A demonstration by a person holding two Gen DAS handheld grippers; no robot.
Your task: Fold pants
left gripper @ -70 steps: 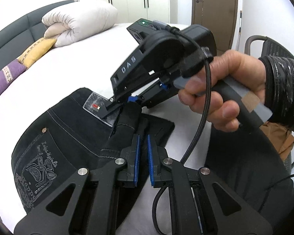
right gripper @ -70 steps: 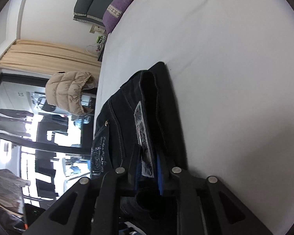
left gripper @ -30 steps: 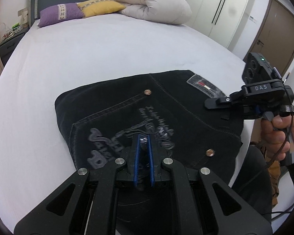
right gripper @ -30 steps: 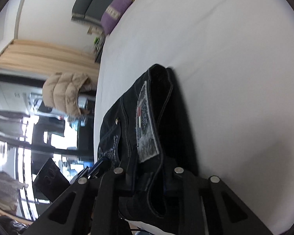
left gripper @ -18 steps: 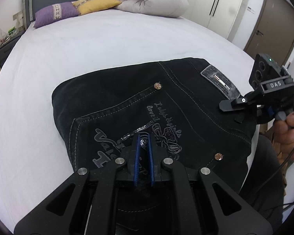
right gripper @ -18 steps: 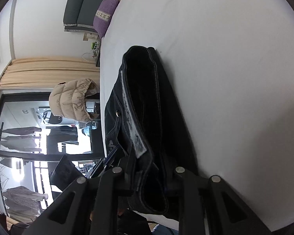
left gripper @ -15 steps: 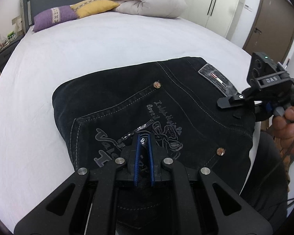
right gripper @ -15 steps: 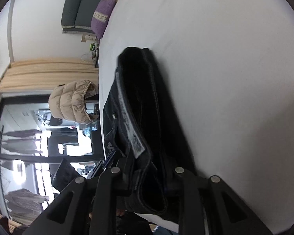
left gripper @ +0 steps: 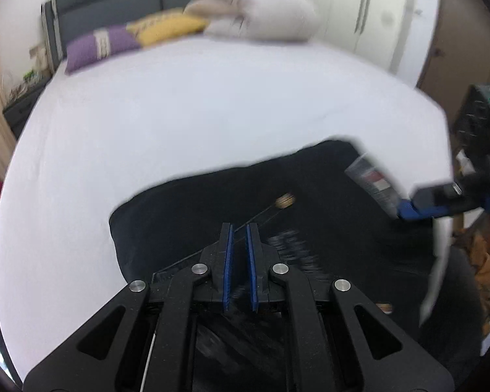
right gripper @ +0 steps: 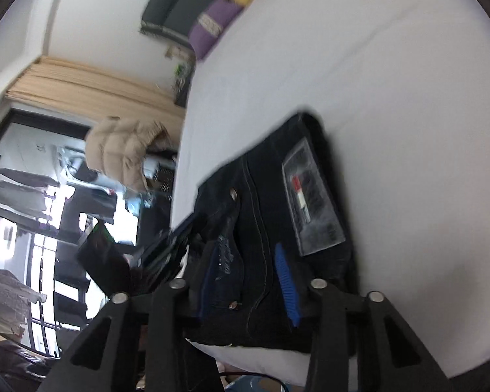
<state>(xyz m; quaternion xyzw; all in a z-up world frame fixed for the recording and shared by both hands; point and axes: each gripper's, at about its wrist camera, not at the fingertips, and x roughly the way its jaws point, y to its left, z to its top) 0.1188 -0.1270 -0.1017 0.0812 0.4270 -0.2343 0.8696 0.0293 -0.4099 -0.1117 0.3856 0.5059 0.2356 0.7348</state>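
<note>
The folded black pants lie flat on the white bed near its front edge, grey waist label up. My left gripper hovers over their left part with its blue pads a small gap apart, nothing between them. In the right wrist view the pants lie under my right gripper, whose jaws stand wide open and hold nothing. The right gripper also shows at the right edge of the left wrist view. Both views are motion-blurred.
Purple and yellow pillows and a rolled white duvet lie at the bed's head by a dark headboard. A beige puffer jacket hangs beyond the bed's left side. Wardrobe doors and a brown door stand at the back right.
My right gripper let go of the pants' waist edge and opened wide; the pants now lie flat. My left gripper's pads have parted slightly and it has drawn back toward the bed's front.
</note>
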